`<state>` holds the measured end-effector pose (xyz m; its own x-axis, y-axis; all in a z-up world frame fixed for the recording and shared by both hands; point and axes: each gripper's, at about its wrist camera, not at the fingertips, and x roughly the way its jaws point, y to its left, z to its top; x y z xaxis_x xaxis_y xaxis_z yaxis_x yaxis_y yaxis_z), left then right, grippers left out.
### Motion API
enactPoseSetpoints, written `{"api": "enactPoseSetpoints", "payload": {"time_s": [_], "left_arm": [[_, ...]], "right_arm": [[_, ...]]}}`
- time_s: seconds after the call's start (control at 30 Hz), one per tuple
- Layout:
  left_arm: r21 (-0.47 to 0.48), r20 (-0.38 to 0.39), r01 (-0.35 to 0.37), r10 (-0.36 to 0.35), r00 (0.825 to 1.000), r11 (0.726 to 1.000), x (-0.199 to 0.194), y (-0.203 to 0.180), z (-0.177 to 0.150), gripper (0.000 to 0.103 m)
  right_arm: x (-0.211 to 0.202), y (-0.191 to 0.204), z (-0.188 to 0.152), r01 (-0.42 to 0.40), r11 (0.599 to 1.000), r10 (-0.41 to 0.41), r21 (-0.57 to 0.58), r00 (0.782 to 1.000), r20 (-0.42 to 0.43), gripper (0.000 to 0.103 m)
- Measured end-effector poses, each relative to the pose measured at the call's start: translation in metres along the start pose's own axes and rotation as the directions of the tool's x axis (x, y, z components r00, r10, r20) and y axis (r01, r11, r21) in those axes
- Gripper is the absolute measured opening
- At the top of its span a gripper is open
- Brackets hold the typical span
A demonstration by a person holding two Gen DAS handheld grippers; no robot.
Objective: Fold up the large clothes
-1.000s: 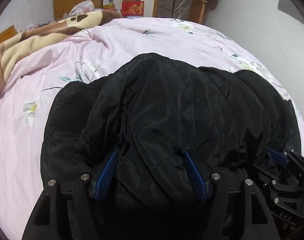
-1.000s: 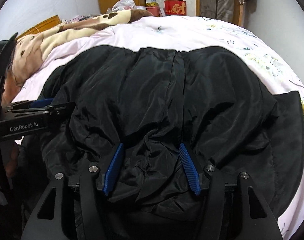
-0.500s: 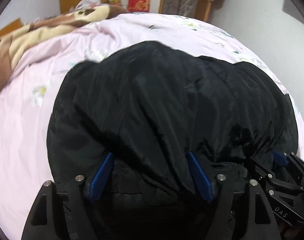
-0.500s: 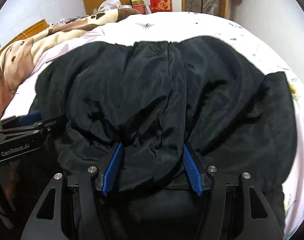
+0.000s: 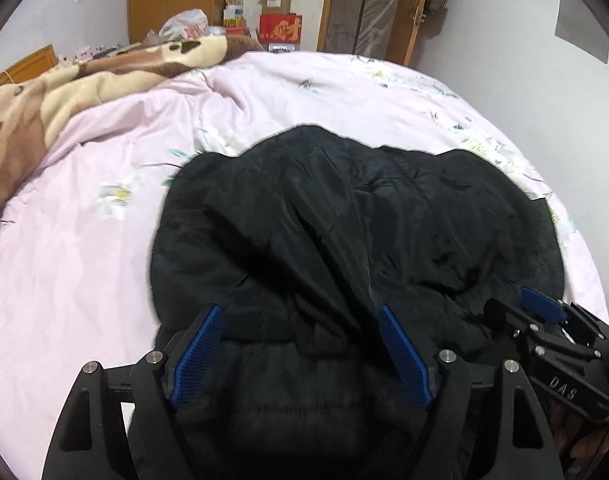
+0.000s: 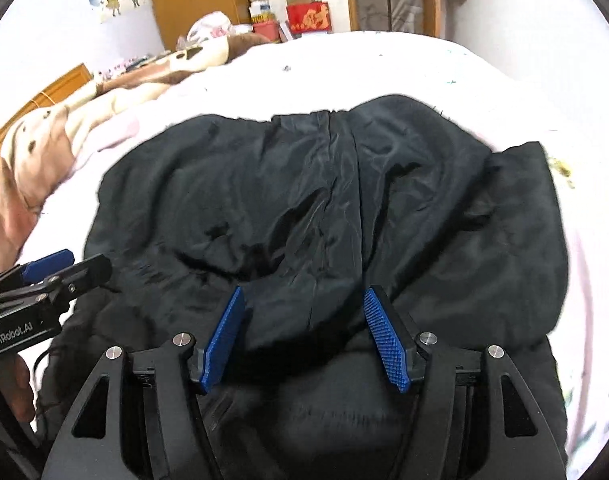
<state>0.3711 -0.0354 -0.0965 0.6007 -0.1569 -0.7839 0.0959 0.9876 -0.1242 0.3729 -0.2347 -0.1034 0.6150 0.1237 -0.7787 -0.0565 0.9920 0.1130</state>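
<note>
A large black padded jacket [image 5: 344, 220] lies folded in a heap on the pink floral bed cover [image 5: 84, 260]; it also shows in the right wrist view [image 6: 324, 208]. My left gripper [image 5: 300, 322] stands wide open over the jacket's near edge, the fabric lying between and under its blue pads [image 5: 404, 356]. My right gripper [image 6: 304, 308] is open too, above the near fold. Each gripper shows in the other's view, the right one [image 5: 544, 320] and the left one [image 6: 44, 276].
A brown and cream blanket [image 5: 64, 92] is bunched along the bed's left side. Beyond the bed stand a wooden wardrobe [image 5: 168, 0], red boxes [image 5: 280, 28] and a door [image 5: 368, 4]. A white wall [image 5: 544, 60] runs along the right.
Both grippers have opened wider and let go of the jacket's edge, pulling back and up. The jacket has settled into a flatter heap on the bed.
</note>
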Motion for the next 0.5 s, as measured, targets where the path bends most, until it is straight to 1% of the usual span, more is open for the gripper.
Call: {"api": "enactPoseSetpoints", "payload": {"time_s": [0.07,0.13,0.23,0.37,0.43,0.5], "left_arm": [[0.011,0.028,-0.013,0.012,1.000,1.000,-0.025,0.000,-0.008,0.080],[0.017,0.040,-0.015,0.014,0.999,1.000,-0.043,0.000,-0.013,0.080],[0.021,0.071,-0.018,0.017,0.997,1.000,-0.075,0.002,-0.024,0.080],[0.011,0.088,-0.012,0.011,0.996,1.000,-0.108,0.004,-0.038,0.080],[0.013,0.086,-0.024,0.023,0.996,1.000,-0.122,0.005,-0.047,0.080],[0.011,0.095,-0.018,0.017,0.995,1.000,-0.135,0.010,-0.058,0.080]], "right_arm": [[-0.015,0.004,-0.002,0.009,1.000,-0.009,-0.007,1.000,0.019,0.063],[-0.037,0.008,-0.007,0.012,1.000,-0.011,-0.013,0.999,0.044,0.063],[-0.068,0.014,-0.016,0.001,1.000,0.000,-0.012,0.997,0.075,0.063],[-0.105,0.023,-0.031,0.003,1.000,0.000,-0.030,0.994,0.111,0.063],[-0.124,0.028,-0.042,0.009,0.999,-0.005,-0.036,0.992,0.126,0.063],[-0.140,0.030,-0.052,-0.003,1.000,0.007,-0.029,0.990,0.140,0.063]]}}
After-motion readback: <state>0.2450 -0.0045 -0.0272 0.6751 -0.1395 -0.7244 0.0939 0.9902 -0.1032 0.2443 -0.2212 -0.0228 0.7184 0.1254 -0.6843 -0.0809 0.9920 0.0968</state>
